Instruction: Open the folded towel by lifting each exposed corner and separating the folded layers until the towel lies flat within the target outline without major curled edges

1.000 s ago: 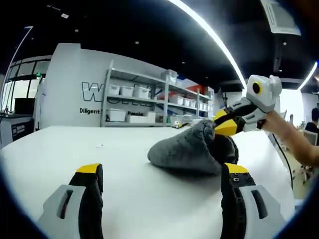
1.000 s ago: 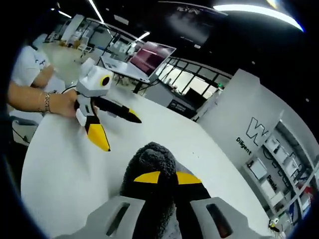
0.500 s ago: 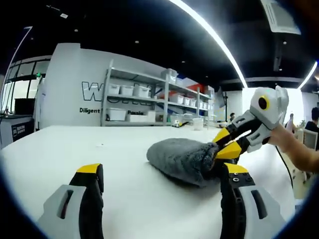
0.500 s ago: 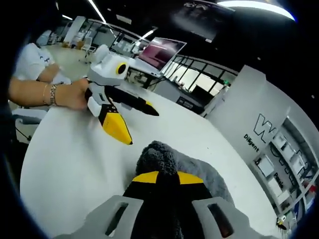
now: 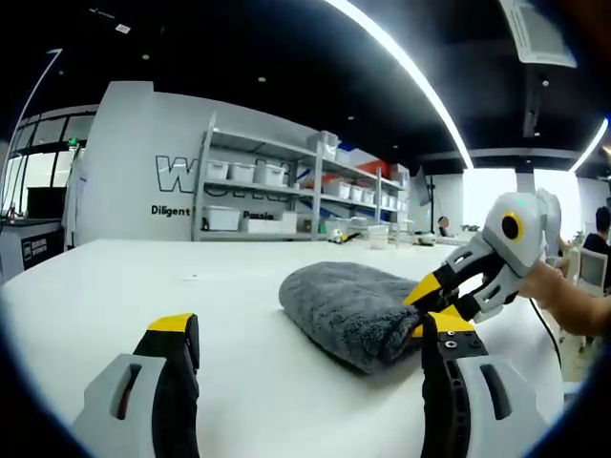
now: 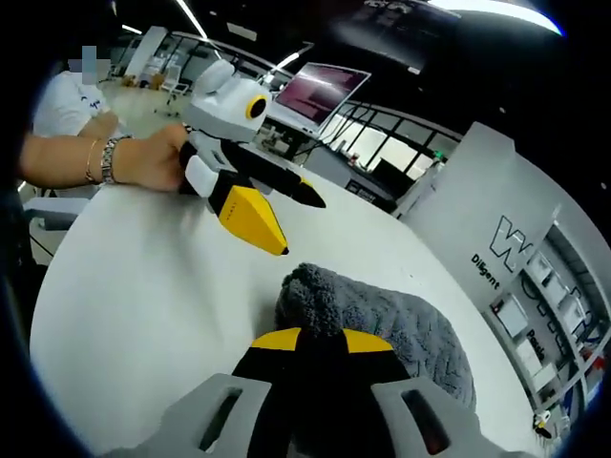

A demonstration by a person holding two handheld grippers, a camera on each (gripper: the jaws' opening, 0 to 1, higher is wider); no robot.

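In the left gripper view, we held the left hand-held gripper (image 5: 310,336) with its jaws spread wide and nothing between them, low over the white worktop (image 5: 115,286). Just ahead lay the folded grey towel (image 5: 348,305), bunched on the worktop. At its right edge, our right hand-held gripper (image 6: 320,341) was clamped on the towel's near corner.

the white wall (image 5: 124,143) reads "diligent" under big letters, partly hidden by shelving (image 5: 277,191).
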